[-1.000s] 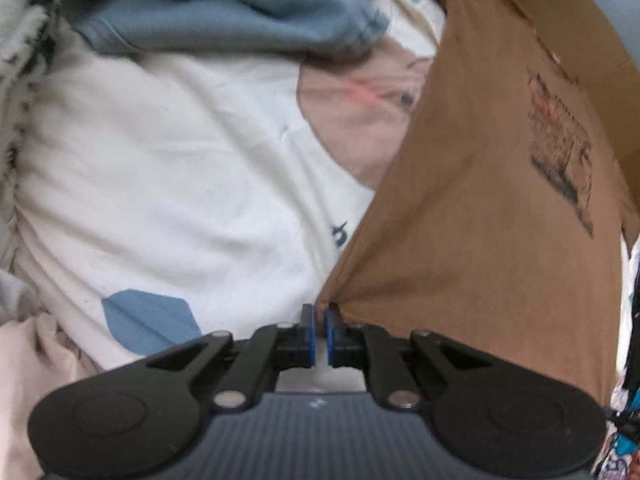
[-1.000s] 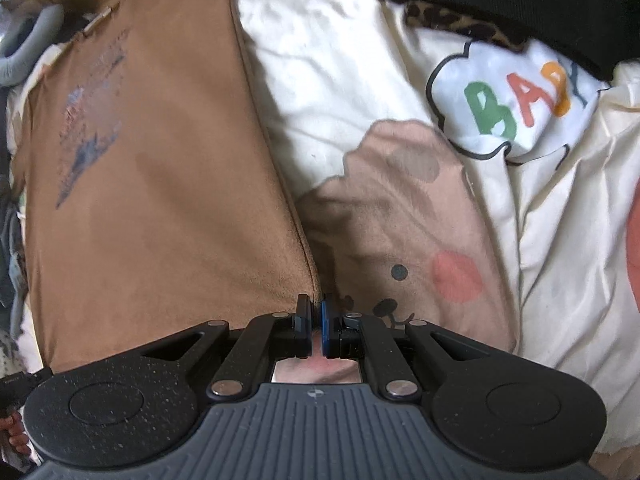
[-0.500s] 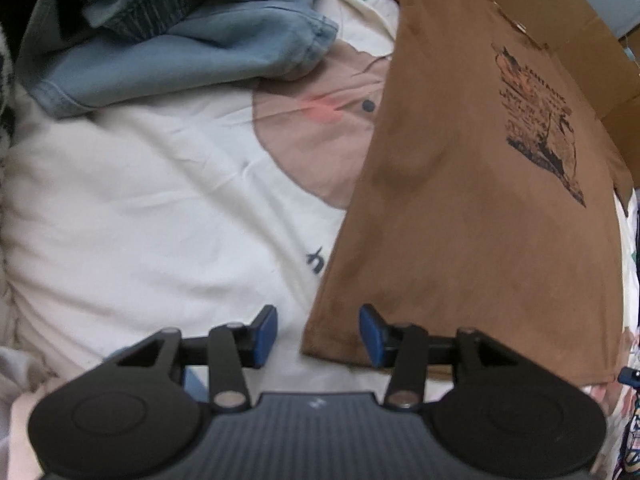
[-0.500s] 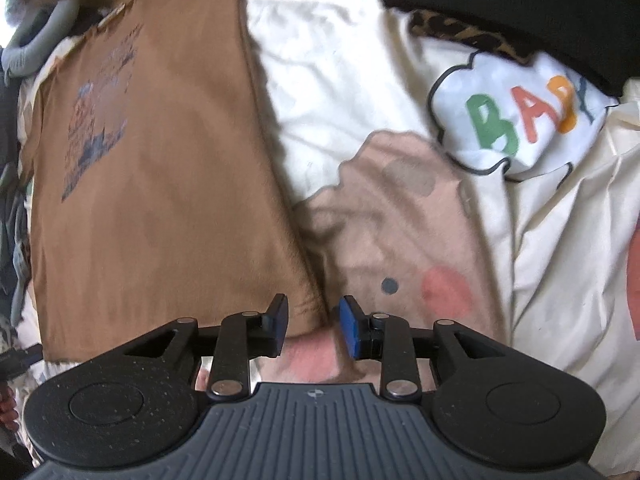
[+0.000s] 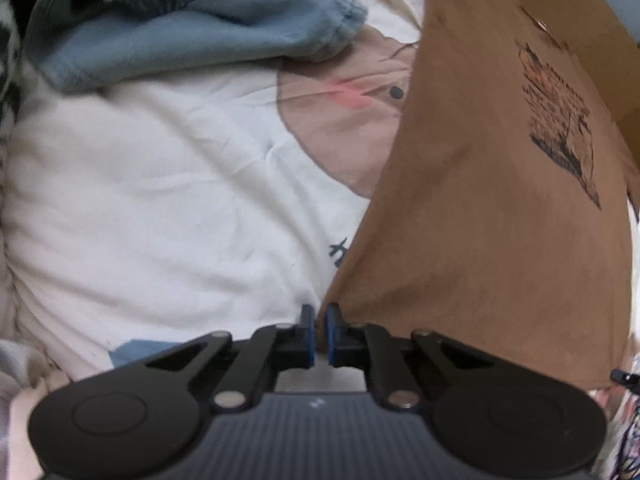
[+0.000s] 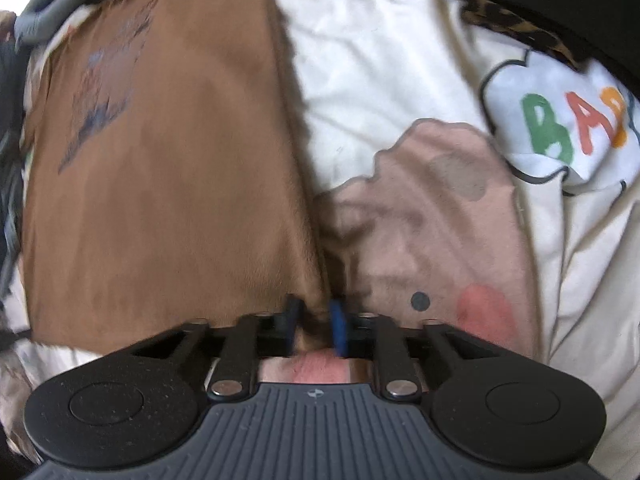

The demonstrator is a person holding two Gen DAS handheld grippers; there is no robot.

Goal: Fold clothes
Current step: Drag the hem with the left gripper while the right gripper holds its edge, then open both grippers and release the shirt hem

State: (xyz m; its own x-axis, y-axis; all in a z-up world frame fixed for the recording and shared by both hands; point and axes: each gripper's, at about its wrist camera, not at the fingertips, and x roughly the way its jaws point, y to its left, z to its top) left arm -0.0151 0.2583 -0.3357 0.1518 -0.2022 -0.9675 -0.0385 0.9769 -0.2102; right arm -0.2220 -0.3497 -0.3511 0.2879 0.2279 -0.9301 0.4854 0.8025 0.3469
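A brown T-shirt (image 5: pixel 480 220) with a dark print (image 5: pixel 560 120) lies spread on a cream bed cover (image 5: pixel 160 200). My left gripper (image 5: pixel 318 320) is shut on the shirt's near corner, and the cloth rises to its pads. In the right wrist view the same shirt (image 6: pixel 160 180) fills the left half. My right gripper (image 6: pixel 315 320) has its jaws closing on the other near corner, with brown cloth bunched between the pads. This view is blurred.
A blue denim garment (image 5: pixel 180 40) is heaped at the far left. Cardboard (image 5: pixel 580 40) lies beyond the shirt. A black garment (image 6: pixel 540 0) sits at the far right over the cover (image 6: pixel 380 80), near a "BABY" print (image 6: pixel 560 128). A grey curved thing (image 6: pixel 52 12) lies far left.
Both grippers held the shirt's corners, opened over them half a second ago, and have closed on the corners again. The shirt's near edge is drawn up to the pads again.
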